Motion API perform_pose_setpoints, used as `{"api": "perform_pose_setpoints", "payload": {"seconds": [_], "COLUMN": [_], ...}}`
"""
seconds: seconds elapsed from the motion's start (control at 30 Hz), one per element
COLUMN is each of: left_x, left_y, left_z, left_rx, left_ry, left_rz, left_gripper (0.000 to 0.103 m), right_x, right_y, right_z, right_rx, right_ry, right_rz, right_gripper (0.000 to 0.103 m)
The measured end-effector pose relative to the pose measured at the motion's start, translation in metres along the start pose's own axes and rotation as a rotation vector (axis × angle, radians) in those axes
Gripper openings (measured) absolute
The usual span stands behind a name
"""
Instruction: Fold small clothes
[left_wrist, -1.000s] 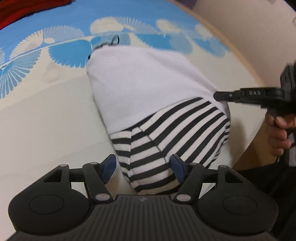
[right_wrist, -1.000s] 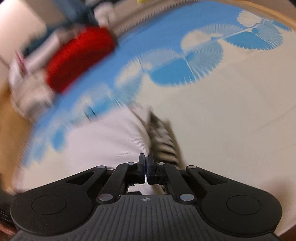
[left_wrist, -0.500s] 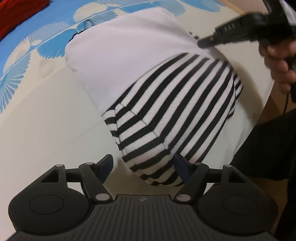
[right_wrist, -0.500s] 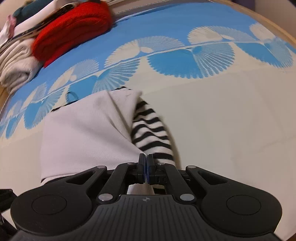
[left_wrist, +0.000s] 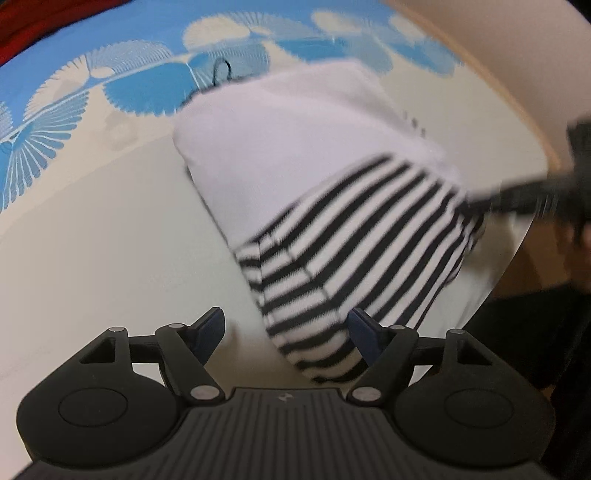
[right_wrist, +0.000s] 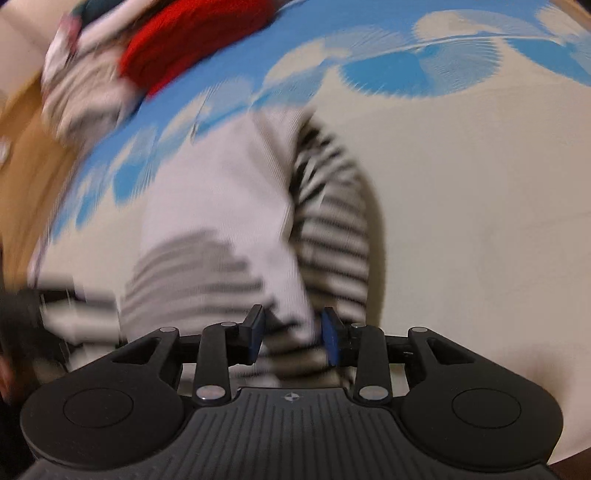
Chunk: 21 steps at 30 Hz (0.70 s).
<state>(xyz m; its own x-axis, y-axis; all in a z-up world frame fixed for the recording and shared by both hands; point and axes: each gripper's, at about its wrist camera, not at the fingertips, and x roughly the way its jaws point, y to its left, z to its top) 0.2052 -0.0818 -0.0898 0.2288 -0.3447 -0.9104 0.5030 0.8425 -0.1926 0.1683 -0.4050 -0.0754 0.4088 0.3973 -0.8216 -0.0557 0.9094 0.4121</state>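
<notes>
The right gripper (right_wrist: 291, 332), clamped half a second ago, now has fingers apart, releasing the folded striped garment (left_wrist: 332, 206) on the table (left_wrist: 92, 240). Left gripper (left_wrist: 284, 328) fingers spread beside its near end.

Bare cloth (left_wrist: 92, 240) lies left of the garment (left_wrist: 295, 155); clothes pile (right_wrist: 147, 55) crowds the far corner.

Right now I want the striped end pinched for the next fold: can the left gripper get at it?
Probably yes: the left gripper is open, and the striped end lies between its fingers, nothing in between.
</notes>
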Motion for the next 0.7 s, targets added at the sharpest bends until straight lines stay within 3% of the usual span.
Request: {"api": "perform_pose_setpoints", "payload": {"seconds": [0.03,0.17,0.33,0.43,0.5,0.53,0.6,0.7], "left_x": [-0.002,-0.002,0.022,0.017,0.007,0.002,-0.005,-0.012], "left_y": [0.003,0.008,-0.013,0.000,0.011,0.015,0.024,0.035], "left_z": [0.002,0.010,0.006,0.006,0.010,0.011,0.014,0.018], "left_rx": [-0.023,-0.106,0.041,-0.025,-0.083,-0.112,-0.169,-0.241], "left_ry": [-0.013,-0.039,0.059,0.054,0.004,-0.017,-0.052,-0.091], "left_rz": [-0.010,-0.007,0.125,0.137,0.132,0.121,0.106,0.088], "left_gripper": [0.079,0.079,0.082,0.081,0.080,0.080,0.080,0.080], "right_x": [0.001,-0.017,-0.013,-0.017,-0.034,-0.047,-0.057,-0.037], "right_y": [0.002,-0.008,-0.026,-0.018,-0.019,-0.022,-0.029,-0.028], "right_z": [-0.005,-0.012,-0.021,-0.014,-0.002,0.006,0.018,0.043], "right_rx": [-0.031,-0.044,0.013,0.005,0.056,0.111,0.228,0.341], "right_ry": [0.017,-0.034,0.025,0.000,-0.124,-0.231,-0.354,-0.383], "right_rz": [0.002,-0.029,-0.065,-0.082,-0.106,-0.095,-0.045,0.001], "right_gripper": [0.003,0.002,0.002,0.004,0.013,0.028,0.046,0.047]}}
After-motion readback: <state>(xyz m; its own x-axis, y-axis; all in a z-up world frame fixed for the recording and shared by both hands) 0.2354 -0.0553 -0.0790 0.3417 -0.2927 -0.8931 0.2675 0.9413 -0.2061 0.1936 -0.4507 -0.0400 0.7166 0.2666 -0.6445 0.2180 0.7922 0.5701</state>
